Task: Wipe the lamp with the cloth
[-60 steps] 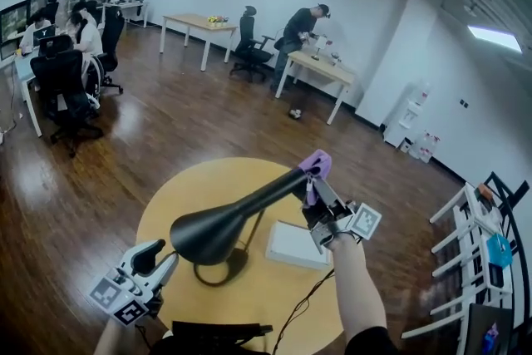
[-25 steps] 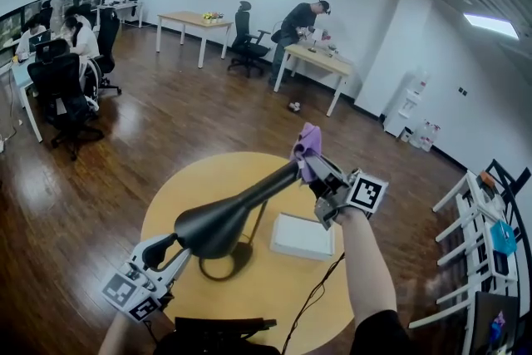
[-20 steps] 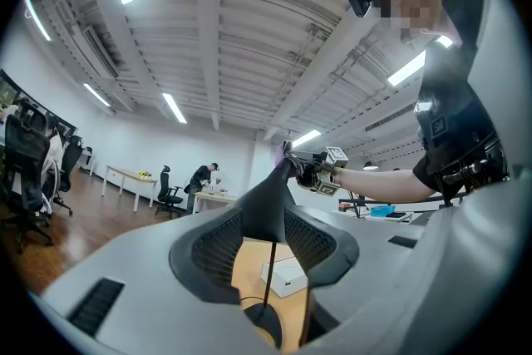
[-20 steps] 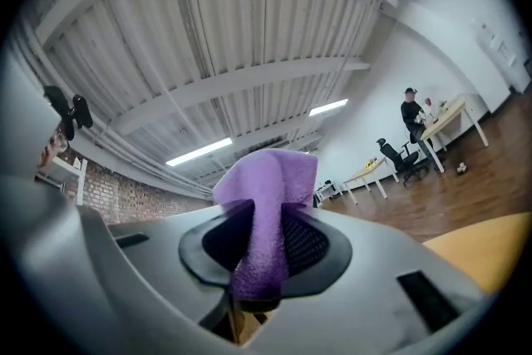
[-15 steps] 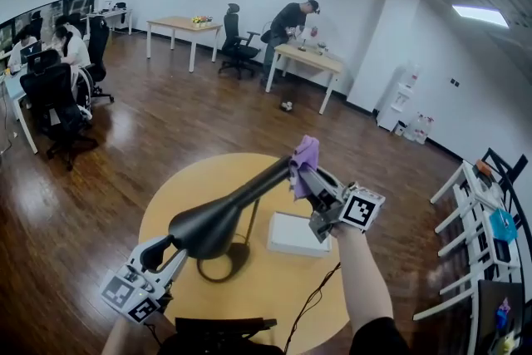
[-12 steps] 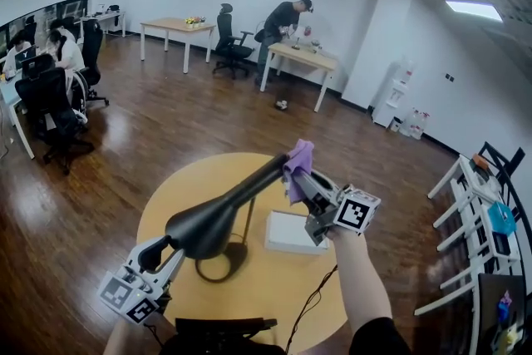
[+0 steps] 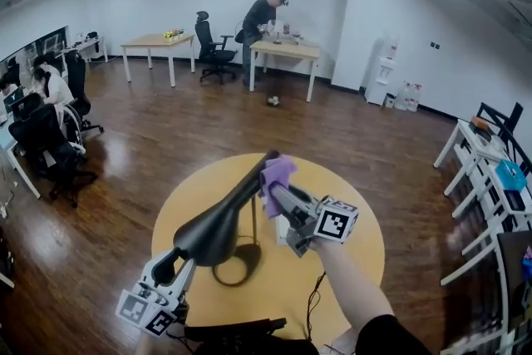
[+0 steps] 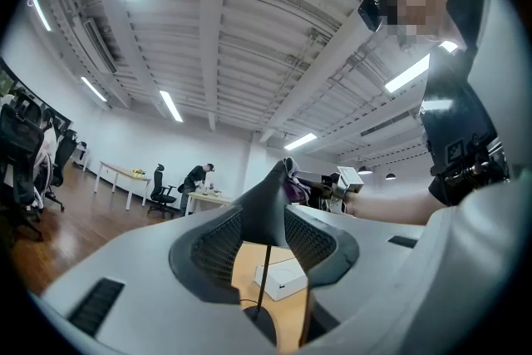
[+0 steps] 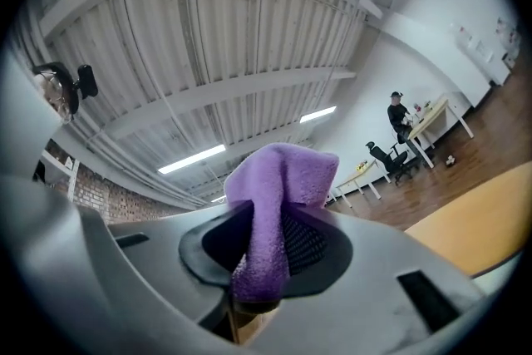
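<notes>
Left hand-held gripper (image 7: 176, 263): low at the near edge of the table; its jaws stand at a middling gap and press on the wide end of the lamp's shade; in the left gripper view the dark shade fills the space between both pads and tapers away from them
Right hand-held gripper (image 7: 274, 192): raised above the table, tilted slightly upward; its jaws are closed on the cloth, which is pinched between the pads and stands up past the fingertips
Lamp (image 7: 218, 227): black; cone shade in the left hand-held gripper's jaws, its thin neck running up and away to the right hand-held gripper's tip; its round base sits on the table just ahead of the left hand-held gripper
Cloth (image 9: 278, 204): purple, bunched; at the tip of the right hand-held gripper, lying against the upper end of the lamp's neck
Table (image 7: 195, 197): round, yellow top; under both hand-held grippers
White box (image 8: 279, 281): flat on the table, beneath the right hand-held gripper, beyond the lamp's base as seen from the left one
Person (image 7: 263, 17): far beyond both hand-held grippers, bent over a distant table
</notes>
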A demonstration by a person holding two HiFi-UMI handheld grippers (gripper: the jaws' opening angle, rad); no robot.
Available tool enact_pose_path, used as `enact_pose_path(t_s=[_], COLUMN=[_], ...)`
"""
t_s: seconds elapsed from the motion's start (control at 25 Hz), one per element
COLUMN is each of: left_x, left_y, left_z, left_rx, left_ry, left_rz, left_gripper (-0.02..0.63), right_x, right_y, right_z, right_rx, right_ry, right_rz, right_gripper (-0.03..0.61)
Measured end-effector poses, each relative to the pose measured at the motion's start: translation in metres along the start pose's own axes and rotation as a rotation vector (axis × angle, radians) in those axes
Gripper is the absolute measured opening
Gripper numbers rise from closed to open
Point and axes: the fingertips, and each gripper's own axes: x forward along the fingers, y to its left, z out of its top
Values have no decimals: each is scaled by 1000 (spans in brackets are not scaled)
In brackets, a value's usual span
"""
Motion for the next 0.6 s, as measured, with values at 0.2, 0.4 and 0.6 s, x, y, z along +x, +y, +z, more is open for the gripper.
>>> enact_pose_path(t_s=[0.2,0.4,0.6], left_x=[-1,-4,0], left_y=[0,5,4], left_z=[-1,2,2], left_rx=[-15,-5,16], left_ry=[-5,-22,-22], left_rz=[-13,-24,-25], left_gripper=[155,155,155], right_x=[4,2,-31], right_y=[-1,7,-35], right_z=[-28,-57,-7], right_rx=[31,-91,-34], right_ry=[52,165,-9], right_rz=[-3,-14,-155], right_gripper=[96,95,95])
